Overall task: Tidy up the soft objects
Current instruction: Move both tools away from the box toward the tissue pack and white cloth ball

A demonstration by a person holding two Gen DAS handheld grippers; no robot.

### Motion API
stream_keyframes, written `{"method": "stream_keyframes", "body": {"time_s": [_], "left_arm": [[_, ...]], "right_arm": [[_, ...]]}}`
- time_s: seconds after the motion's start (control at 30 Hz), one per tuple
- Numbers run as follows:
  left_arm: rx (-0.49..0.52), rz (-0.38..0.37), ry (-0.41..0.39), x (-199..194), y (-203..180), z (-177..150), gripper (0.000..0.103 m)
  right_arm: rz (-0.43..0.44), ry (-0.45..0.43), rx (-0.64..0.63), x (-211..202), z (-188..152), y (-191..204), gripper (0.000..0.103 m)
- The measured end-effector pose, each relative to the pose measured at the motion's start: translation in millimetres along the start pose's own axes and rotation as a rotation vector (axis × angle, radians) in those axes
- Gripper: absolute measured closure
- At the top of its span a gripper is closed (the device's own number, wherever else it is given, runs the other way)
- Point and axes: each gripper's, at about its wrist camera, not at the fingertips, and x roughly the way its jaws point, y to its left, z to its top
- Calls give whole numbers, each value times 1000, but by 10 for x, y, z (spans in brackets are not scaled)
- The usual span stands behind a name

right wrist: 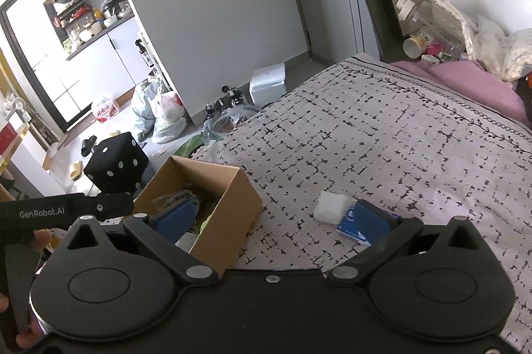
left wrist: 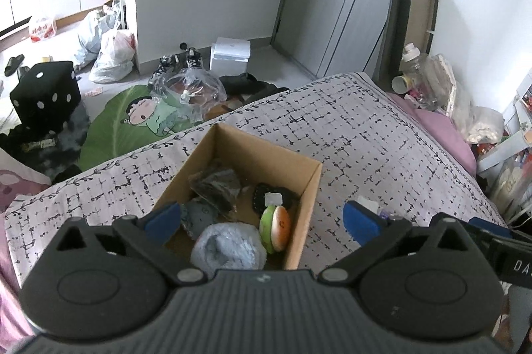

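Observation:
A cardboard box (left wrist: 306, 181) stands on the patterned bed cover (left wrist: 365, 134). It holds a rolled light-blue towel (left wrist: 229, 246), a burger-shaped soft toy (left wrist: 277, 229), a black round pad (left wrist: 274, 192), a grey item and a dark bundle (left wrist: 216, 184). My left gripper (left wrist: 262, 221) is open and empty above the box's near end. My right gripper (right wrist: 274, 217) is open and empty to the right of the box (right wrist: 229, 214). A white soft block (right wrist: 331, 207) and a blue tissue pack (right wrist: 349, 226) lie on the cover by its right finger.
The bed edge drops to a cluttered floor with a black dice stool (left wrist: 46, 91), plastic bags (left wrist: 113, 55), a green cartoon mat (left wrist: 133, 121) and a white box (left wrist: 231, 56). Bottles and bags crowd the bedside at the far right (right wrist: 432, 31).

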Motion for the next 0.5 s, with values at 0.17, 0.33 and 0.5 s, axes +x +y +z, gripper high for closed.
{"method": "stream_keyframes", "body": {"time_s": [0.17, 0.33, 0.5], "left_arm": [[2, 6, -3, -79, -129, -53, 0], [15, 16, -8, -146, -299, -86, 0], [32, 38, -19, -197, -481, -105, 0]], "right_arm": [[3, -8, -15, -109, -30, -61, 0], [14, -28, -8, -215, -34, -171, 0], [27, -39, -10, -246, -52, -336, 0]]}}
